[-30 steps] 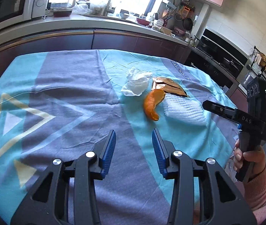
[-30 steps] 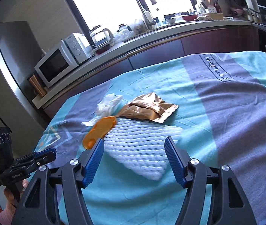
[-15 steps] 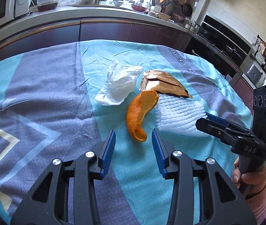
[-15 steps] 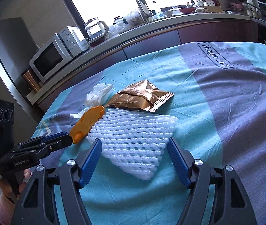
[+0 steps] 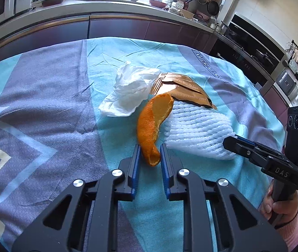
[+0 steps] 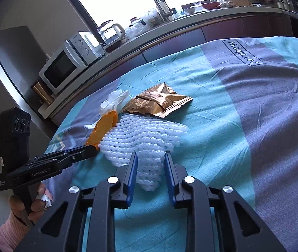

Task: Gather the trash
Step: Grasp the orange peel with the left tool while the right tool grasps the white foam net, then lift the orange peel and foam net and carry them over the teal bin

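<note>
Kitchen counters ring a table under a teal-and-grey cloth (image 5: 44,105), where trash lies clustered. Left gripper (image 5: 150,157) is closing on the orange peel's (image 5: 152,126) near tip; right gripper (image 6: 150,168) is closing on the white foam net's (image 6: 146,134) corner. Seat both grips firmly, then lift slowly so neither drags the tissue (image 5: 128,92) or gold wrapper (image 5: 182,90).

A curved orange peel (image 5: 152,124) lies between a crumpled white tissue (image 5: 129,93) and a bumpy white foam net (image 5: 197,132), with a flat shiny brown wrapper (image 5: 182,90) just behind them.
</note>
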Available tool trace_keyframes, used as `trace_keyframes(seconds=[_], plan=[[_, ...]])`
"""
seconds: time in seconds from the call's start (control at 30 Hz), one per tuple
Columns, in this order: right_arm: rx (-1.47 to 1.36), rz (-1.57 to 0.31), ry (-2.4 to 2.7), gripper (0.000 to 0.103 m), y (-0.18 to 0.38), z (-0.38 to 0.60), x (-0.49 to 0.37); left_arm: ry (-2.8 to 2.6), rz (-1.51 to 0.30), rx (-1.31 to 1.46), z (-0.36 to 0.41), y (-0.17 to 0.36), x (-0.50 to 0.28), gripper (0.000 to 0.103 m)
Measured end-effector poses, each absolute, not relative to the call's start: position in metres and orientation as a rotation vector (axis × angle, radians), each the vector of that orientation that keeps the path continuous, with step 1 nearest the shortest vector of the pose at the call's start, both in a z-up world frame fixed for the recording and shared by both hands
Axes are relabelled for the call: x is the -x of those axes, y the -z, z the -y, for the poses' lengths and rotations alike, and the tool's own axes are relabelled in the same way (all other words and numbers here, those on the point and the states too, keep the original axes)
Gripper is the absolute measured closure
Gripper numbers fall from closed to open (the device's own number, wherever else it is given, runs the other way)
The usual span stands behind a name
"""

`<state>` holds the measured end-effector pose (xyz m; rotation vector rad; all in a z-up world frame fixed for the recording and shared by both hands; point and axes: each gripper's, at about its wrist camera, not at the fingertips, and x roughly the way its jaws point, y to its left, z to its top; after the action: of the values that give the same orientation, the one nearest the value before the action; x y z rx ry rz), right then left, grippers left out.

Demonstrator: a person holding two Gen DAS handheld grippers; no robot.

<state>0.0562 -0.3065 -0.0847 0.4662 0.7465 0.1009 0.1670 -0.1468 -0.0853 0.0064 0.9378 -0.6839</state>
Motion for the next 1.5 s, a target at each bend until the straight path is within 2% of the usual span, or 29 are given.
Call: trace_keyframes(seconds=[0.67, 1.5], plan=[[-0.481, -0.680, -0.265, 0.089, 0.059, 0.277, -0.042, 0.627, -0.823, 0.001, 0.093, 0.056, -0.126, 0.088], [-0.481, -0.626, -0.363, 0.091, 0.036, 0.245, -0.049, 0.521, -0.734, 0.029, 0.024, 0.032, -0.087, 0.090]])
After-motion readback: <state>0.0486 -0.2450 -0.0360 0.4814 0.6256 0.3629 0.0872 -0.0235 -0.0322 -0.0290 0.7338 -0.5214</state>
